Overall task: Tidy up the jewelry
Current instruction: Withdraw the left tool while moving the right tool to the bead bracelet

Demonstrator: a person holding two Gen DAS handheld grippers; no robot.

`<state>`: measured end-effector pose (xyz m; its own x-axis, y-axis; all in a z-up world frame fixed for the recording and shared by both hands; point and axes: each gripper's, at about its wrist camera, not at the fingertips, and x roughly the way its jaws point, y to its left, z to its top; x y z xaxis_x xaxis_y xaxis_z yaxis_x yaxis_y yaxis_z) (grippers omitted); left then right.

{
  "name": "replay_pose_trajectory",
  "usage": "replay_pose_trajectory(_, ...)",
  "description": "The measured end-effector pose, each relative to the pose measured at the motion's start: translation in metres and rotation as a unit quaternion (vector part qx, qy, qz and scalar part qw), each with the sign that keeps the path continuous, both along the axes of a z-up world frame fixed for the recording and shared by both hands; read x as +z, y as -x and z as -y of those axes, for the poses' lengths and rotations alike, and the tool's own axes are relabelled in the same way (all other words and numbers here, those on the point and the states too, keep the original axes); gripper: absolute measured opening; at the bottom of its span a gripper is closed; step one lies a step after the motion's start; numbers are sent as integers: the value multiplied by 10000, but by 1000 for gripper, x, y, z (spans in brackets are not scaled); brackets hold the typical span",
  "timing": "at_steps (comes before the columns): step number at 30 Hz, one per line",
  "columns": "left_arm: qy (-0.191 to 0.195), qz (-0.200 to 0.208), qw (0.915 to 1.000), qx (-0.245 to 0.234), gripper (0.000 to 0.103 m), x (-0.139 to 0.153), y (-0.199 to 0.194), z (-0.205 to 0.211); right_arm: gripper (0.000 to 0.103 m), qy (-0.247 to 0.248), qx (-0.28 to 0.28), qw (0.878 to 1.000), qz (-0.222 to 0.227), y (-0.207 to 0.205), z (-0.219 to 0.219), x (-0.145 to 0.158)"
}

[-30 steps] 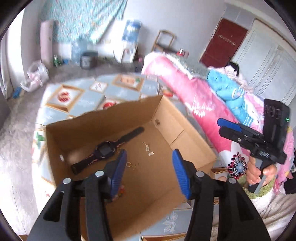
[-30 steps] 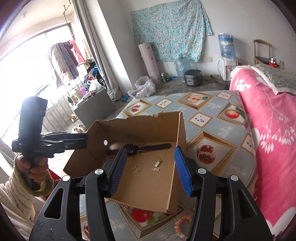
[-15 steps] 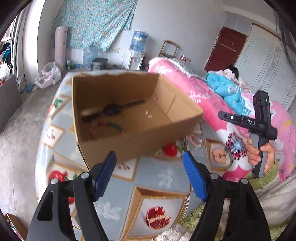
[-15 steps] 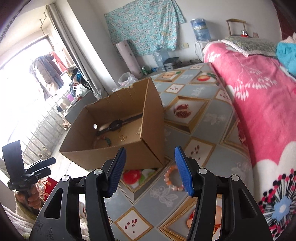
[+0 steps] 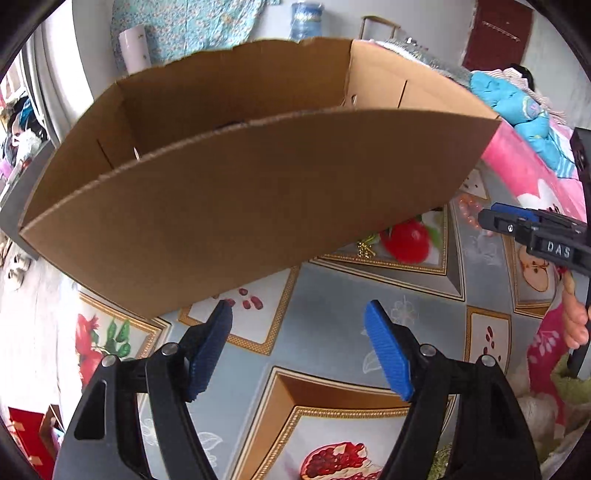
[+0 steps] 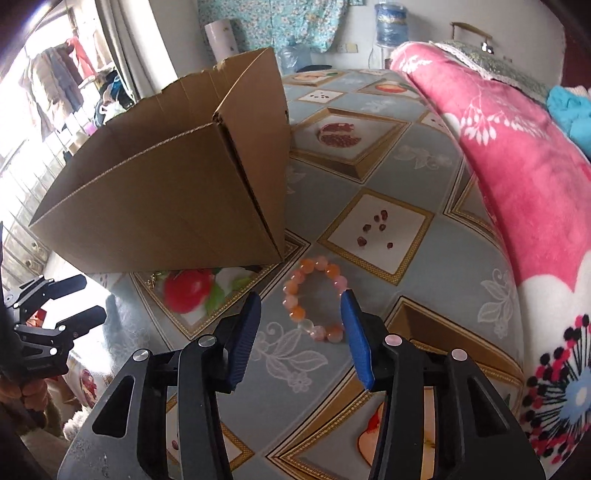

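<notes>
An orange and pink beaded bracelet (image 6: 295,313) lies on the patterned bedspread (image 6: 388,229), just off the near corner of the open cardboard box (image 6: 166,206). My right gripper (image 6: 301,299) hangs over it with its jaws closing; the bracelet sits between the blue pads, which do not press on it. A small gold piece (image 5: 365,249) lies at the foot of the box (image 5: 240,192). My left gripper (image 5: 297,314) is open over bare bedspread in front of the box, nothing between its fingers. The box's inside is hidden from both views.
A pink flowered blanket (image 6: 517,155) is heaped along the right side, with blue clothing (image 5: 517,107) on top. In the right wrist view the left gripper (image 6: 86,298) shows at the left edge. A water dispenser (image 6: 389,22) stands at the far wall.
Both grippers have sunk toward the bedspread in front of the box, so its inside is out of sight. The bracelet now lies between the right fingers, which have narrowed. The left jaws have widened.
</notes>
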<state>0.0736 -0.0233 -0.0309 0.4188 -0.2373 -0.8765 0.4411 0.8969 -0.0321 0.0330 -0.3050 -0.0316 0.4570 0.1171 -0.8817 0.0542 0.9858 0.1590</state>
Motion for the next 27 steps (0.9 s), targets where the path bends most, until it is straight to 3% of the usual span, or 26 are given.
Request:
replay_pose_trajectory(5,-406,-89,9989,201,74,-14,-1,11,42,204,212,9996,-56,-3,-7,-10)
replay_pose_trajectory(10,-570,-53,9980,272,80,-19,2,19,40,225,196,9995,-74,-6,-5,-13)
replay_pose_trajectory(27,-590,-128,9970,494,90,-27,3,29,39,21,454,9989,-103,0,-15,-11)
